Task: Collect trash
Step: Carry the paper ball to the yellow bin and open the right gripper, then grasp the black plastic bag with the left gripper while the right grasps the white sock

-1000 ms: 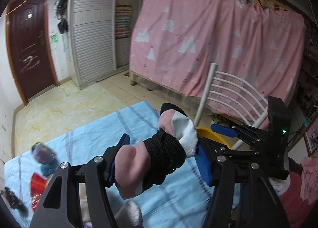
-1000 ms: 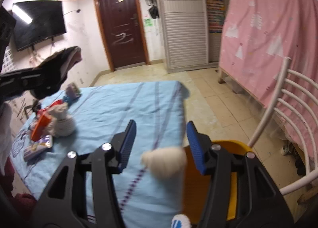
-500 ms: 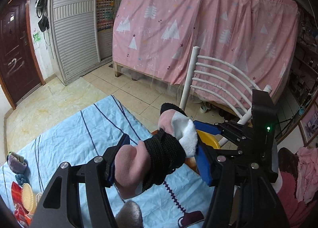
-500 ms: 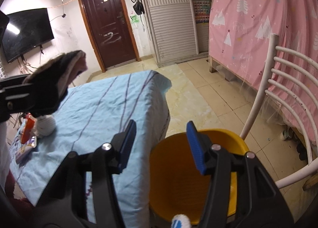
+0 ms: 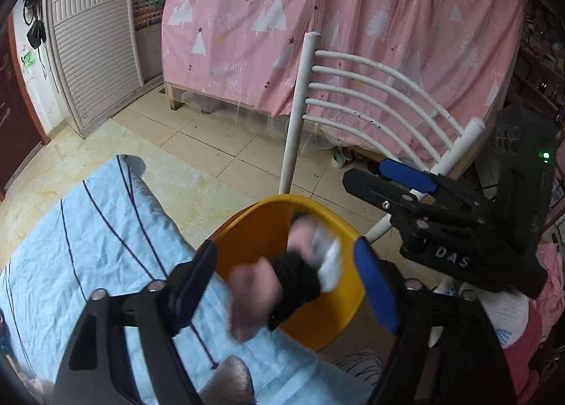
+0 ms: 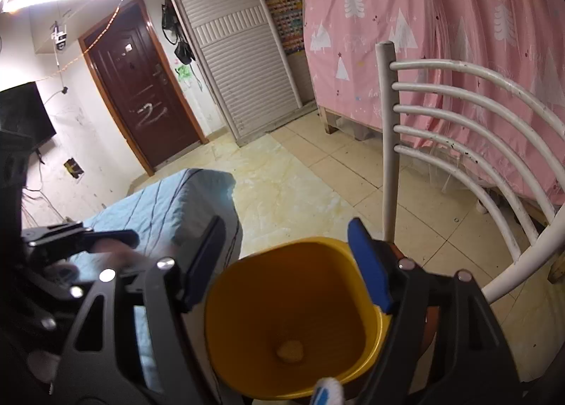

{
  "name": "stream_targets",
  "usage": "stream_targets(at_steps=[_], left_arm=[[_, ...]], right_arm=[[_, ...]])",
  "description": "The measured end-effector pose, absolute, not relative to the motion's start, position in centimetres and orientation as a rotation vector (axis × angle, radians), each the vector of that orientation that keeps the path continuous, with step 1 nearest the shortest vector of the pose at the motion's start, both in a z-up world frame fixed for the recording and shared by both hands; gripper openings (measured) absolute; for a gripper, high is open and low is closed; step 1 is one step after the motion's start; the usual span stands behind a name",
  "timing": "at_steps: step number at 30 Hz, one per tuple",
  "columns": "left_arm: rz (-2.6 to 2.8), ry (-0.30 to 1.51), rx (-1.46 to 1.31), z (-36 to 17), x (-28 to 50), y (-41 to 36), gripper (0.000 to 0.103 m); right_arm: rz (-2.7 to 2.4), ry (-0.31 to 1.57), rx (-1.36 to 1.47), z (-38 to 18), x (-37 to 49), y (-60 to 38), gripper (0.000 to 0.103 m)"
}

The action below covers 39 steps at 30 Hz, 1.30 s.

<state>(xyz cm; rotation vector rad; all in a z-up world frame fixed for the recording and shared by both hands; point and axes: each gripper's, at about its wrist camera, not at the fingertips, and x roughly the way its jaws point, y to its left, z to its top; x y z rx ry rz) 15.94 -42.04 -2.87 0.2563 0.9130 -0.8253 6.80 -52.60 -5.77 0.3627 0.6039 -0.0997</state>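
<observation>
A yellow bin (image 5: 282, 214) stands on the floor beside the blue-sheeted bed (image 5: 88, 235). My left gripper (image 5: 286, 285) is open above the bin's near rim. A pink, black and white sock bundle (image 5: 282, 281) is blurred between its spread jaws, touching neither. My right gripper (image 6: 286, 263) is open and empty over the bin (image 6: 300, 316); it also shows at the right of the left wrist view (image 5: 406, 186). A pale ball (image 6: 289, 350) lies at the bin's bottom.
A white chair back (image 5: 370, 87) stands just behind the bin. A pink curtain (image 5: 353, 16) hangs behind it. The tiled floor (image 6: 300, 186) runs to a brown door (image 6: 141, 94) and a louvred wardrobe (image 6: 240, 62).
My left gripper has swung over the bin and opened, letting go of the sock bundle. My right gripper has let its pale ball fall into the bin and moved above it.
</observation>
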Motion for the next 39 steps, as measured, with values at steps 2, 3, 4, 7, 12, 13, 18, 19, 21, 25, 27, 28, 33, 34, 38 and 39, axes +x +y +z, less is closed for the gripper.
stream_targets(at_steps=[2, 3, 4, 7, 12, 13, 18, 19, 21, 25, 27, 28, 33, 34, 38, 39], left_arm=[[-0.823, 0.915, 0.253, -3.0, 15.8, -42.1, 0.076], [-0.817, 0.913, 0.254, -2.9, 15.6, -41.9, 0.076], [-0.815, 0.910, 0.252, -2.9, 15.4, -41.6, 0.076], [-0.795, 0.892, 0.227, -2.1, 14.8, -39.7, 0.076], [-0.745, 0.854, 0.170, -0.6, 13.4, -35.3, 0.077], [-0.732, 0.847, 0.159, -0.3, 13.3, -34.3, 0.078], [-0.646, 0.810, 0.111, 1.2, 13.1, -29.1, 0.081], [-0.631, 0.805, 0.104, 1.3, 13.2, -28.4, 0.082], [-0.578, 0.794, 0.086, 1.7, 13.4, -26.0, 0.082], [-0.445, 0.754, 0.096, 2.3, 13.6, -21.6, 0.084], [-0.389, 0.737, 0.092, 2.5, 13.9, -19.4, 0.085], [-0.353, 0.731, 0.084, 2.6, 14.1, -17.9, 0.085], [-0.255, 0.727, 0.030, 3.1, 15.2, -11.5, 0.087], [-0.240, 0.726, 0.022, 2.8, 15.1, -9.9, 0.088], [-0.175, 0.719, -0.003, 3.2, 15.5, -5.9, 0.089], [-0.159, 0.716, -0.008, 3.3, 15.7, -4.9, 0.089]], right_arm=[[-0.094, 0.605, 0.363, -5.8, 7.0, -52.5, 0.069], [-0.091, 0.604, 0.362, -5.8, 7.0, -52.3, 0.069], [-0.084, 0.603, 0.363, -5.7, 7.1, -52.0, 0.070], [-0.056, 0.595, 0.353, -5.3, 7.3, -51.0, 0.077], [0.018, 0.592, 0.315, -4.5, 7.5, -47.9, 0.078], [0.028, 0.594, 0.307, -4.4, 7.5, -47.3, 0.079], [0.086, 0.601, 0.279, -3.9, 7.9, -43.6, 0.086], [0.093, 0.602, 0.276, -3.8, 8.0, -43.2, 0.086], [0.111, 0.606, 0.262, -3.5, 8.3, -41.7, 0.087], [0.166, 0.624, 0.244, -3.0, 9.1, -38.6, 0.090], [0.196, 0.636, 0.231, -2.9, 9.7, -37.0, 0.090], [0.212, 0.643, 0.225, -2.9, 10.0, -36.0, 0.091], [0.296, 0.686, 0.198, -3.3, 11.5, -31.4, 0.093], [0.308, 0.695, 0.190, -3.4, 11.7, -30.4, 0.094], [0.364, 0.733, 0.160, -4.1, 12.3, -26.9, 0.095], [0.374, 0.737, 0.151, -4.1, 12.4, -26.2, 0.095]])
